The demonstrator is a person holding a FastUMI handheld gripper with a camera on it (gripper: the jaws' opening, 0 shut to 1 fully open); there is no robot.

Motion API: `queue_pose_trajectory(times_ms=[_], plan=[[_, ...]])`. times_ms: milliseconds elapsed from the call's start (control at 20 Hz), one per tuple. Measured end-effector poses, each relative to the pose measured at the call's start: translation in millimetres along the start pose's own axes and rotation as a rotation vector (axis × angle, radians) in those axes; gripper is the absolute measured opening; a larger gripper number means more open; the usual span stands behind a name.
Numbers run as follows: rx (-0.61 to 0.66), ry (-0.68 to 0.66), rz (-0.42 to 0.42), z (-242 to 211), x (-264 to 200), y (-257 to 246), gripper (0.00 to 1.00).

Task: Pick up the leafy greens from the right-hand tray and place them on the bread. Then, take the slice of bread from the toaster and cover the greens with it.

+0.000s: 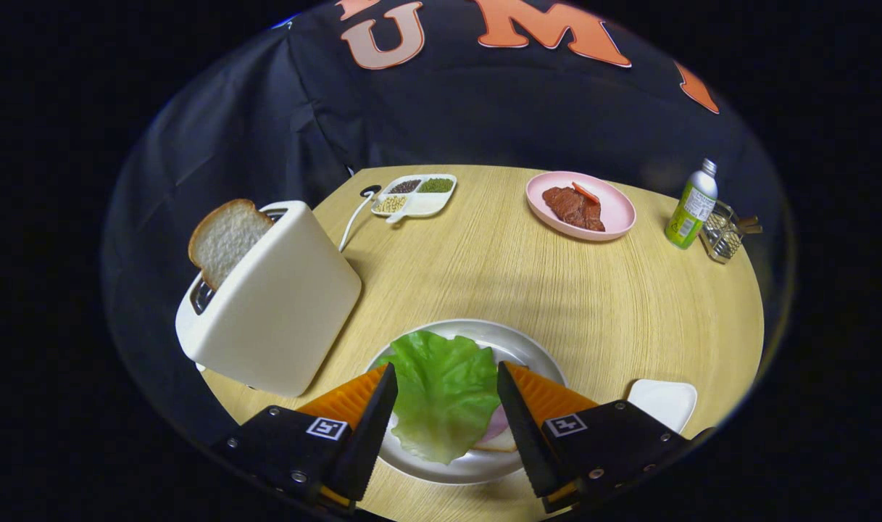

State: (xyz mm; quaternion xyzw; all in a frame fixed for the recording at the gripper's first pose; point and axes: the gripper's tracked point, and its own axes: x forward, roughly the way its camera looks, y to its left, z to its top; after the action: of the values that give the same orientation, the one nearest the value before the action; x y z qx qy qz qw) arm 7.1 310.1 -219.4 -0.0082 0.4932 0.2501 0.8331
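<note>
Gripper (446, 377) fingers spread open, straddling the crinkled green lettuce leaf (441, 391), which lies draped over the bread and pink ham on the near round white plate (517, 341); greens likely placed, since the browned-crust bread slice (225, 238) stands ready in the white toaster (281, 304) at left.

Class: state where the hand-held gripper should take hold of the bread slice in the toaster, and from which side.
Grip the bread slice by its exposed upper half, coming from above. It stands tilted in the toaster slot, flat faces outward for the fingers. The hand-held gripper is open over the lettuce.
</note>
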Motion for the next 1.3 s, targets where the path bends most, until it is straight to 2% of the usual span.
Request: queue_pose_trajectory(times_ms=[400,550,800,1000,1300], plan=[[-0.03,-0.034,0.084,65,-46,68,0.91],[0.032,0.024,0.177,78,-51,105,0.93],[-0.002,0.002,0.191,120,-57,145,0.96],[-0.024,0.028,0.226,135,-43,183,0.95],[-0.041,0.116,0.218,128,-6,205,0.94]])
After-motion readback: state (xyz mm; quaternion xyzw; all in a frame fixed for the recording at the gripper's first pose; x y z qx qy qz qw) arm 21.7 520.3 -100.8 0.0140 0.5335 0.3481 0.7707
